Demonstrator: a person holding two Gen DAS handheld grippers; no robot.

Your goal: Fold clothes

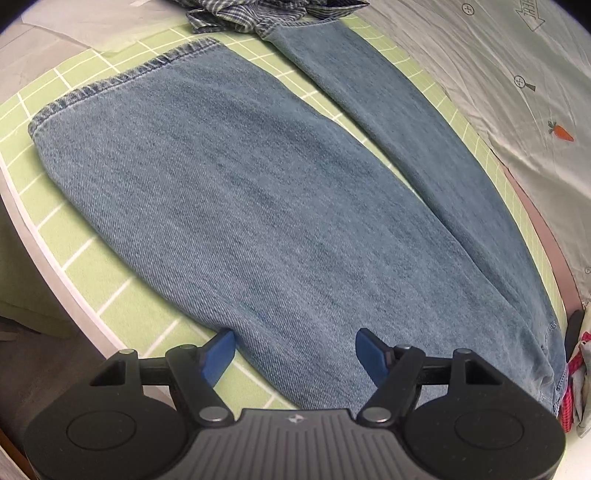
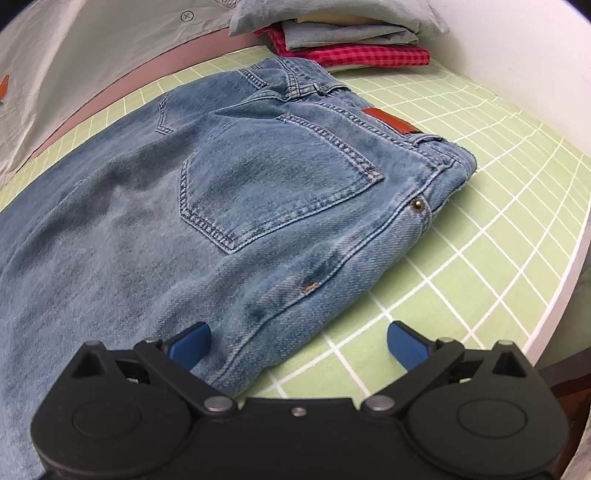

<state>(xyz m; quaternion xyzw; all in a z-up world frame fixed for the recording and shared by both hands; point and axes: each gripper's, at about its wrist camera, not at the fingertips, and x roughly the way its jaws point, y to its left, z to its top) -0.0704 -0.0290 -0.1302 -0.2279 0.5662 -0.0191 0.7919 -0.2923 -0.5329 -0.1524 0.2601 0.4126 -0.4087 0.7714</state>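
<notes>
On the green grid mat (image 1: 92, 254), your jeans (image 1: 240, 206) lie spread flat and unfolded, both legs apart, while your left gripper (image 1: 295, 354) and right gripper (image 2: 299, 345) hover open-jawed, gripping nothing, beside a folded stack (image 2: 351, 40).

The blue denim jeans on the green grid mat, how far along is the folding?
Done: a stack of folded clothes sits behind the waistband. In hand: nothing; the blue denim jeans lie flat, legs apart, with the left gripper and right gripper open at their near edge. Left: every fold, plus the crumpled plaid shirt.
</notes>
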